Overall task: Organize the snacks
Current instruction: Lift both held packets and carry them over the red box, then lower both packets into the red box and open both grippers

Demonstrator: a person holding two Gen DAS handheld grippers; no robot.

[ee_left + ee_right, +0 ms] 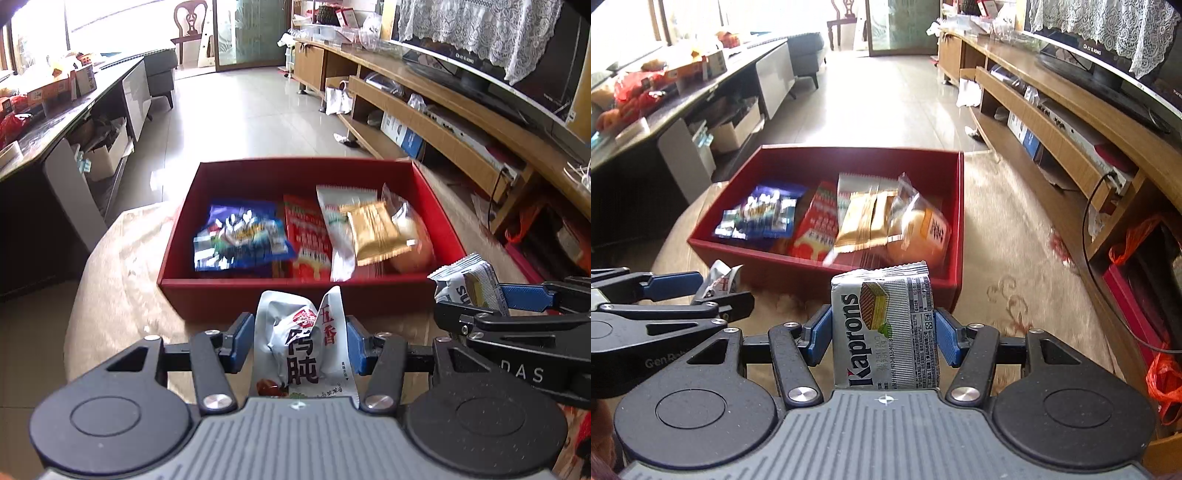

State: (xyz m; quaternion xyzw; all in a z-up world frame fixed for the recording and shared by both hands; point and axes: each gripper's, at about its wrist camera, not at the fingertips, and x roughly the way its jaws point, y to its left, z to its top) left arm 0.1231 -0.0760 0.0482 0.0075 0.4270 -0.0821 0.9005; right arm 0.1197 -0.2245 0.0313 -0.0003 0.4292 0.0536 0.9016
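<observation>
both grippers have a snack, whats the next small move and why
Probably carry the silver wafer pack in the right gripper forward over the red box and let go: both packs are held short of its near wall, and the right front corner looks free.

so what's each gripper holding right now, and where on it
Left gripper pinches a white crumpled snack pouch across its middle. Right gripper clamps a silver Kaprons wafer pack by its two side edges.

The silver wafer pack [884,332] between my right fingers [820,332] reads "Kaprons". Left of it, the white pouch [303,347] in my other fingers [236,343] shows "五香". That neighbouring gripper body reads "DAS".
</observation>
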